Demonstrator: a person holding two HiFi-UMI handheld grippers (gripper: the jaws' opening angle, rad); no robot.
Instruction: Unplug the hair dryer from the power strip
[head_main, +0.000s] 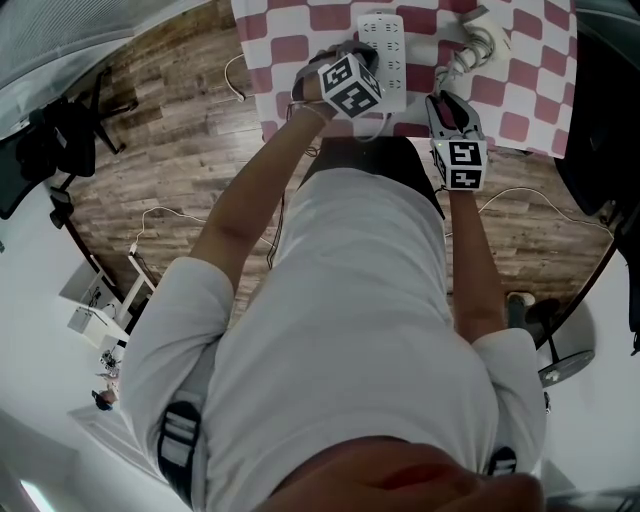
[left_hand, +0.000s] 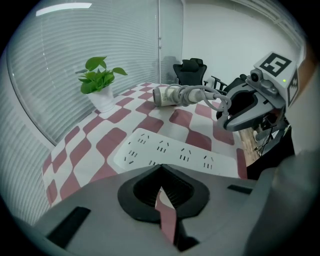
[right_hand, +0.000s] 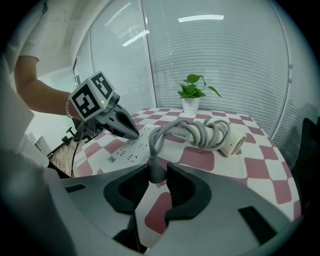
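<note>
White power strip (left_hand: 170, 152) partly behind left tool (left_hand: 161, 184) (right tool (right_hand: 152, 186) grips plug (right_hand: 153, 167)).

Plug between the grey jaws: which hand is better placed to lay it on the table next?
Right. The right gripper clamps the plug, free of the power strip, above the checked cloth. The left gripper is shut and empty, tip at the strip.

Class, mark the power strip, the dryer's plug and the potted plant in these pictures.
power strip (left_hand: 170, 151): left gripper view, top face.
plug (right_hand: 156, 171): right gripper view, grey body.
potted plant (right_hand: 190, 105): right gripper view, white pot.
</note>
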